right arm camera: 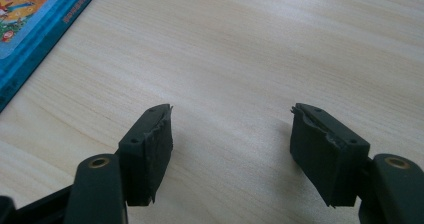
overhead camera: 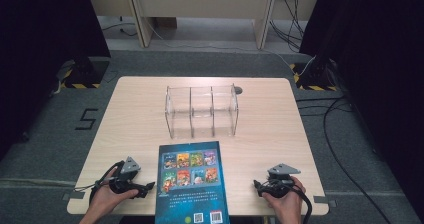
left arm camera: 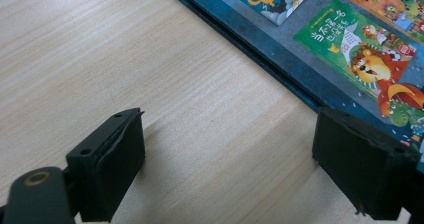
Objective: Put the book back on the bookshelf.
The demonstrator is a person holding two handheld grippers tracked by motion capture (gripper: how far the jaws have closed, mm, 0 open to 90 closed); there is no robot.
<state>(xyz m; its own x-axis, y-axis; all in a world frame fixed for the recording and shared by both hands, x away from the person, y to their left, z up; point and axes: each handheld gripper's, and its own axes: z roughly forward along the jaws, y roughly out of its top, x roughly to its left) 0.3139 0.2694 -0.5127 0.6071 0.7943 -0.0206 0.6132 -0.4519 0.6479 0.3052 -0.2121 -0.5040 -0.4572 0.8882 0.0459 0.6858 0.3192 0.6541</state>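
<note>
While both grippers wait low on the table, the book [overhead camera: 190, 183] lies flat at six o'clock on the tabletop [overhead camera: 135, 114], back cover up, its near end hanging over the front edge. Long axis runs twelve to six, straight at the clear acrylic rack [overhead camera: 201, 111] standing empty at the centre, well apart from the book's top edge. Left gripper [overhead camera: 131, 181] sits just beside the book at nine o'clock, jaws spread wide with nothing between them; in the left gripper view the book's edge [left arm camera: 280, 59] passes close by one jaw. Right gripper [overhead camera: 272, 184] rests at three o'clock, jaws wide too, over bare wood [right arm camera: 240, 59]. This looks like the very start: nothing gripped yet. Next move, I'd say, calls for pinching an overhanging edge, standing the book upright and steering it into a slot.
</note>
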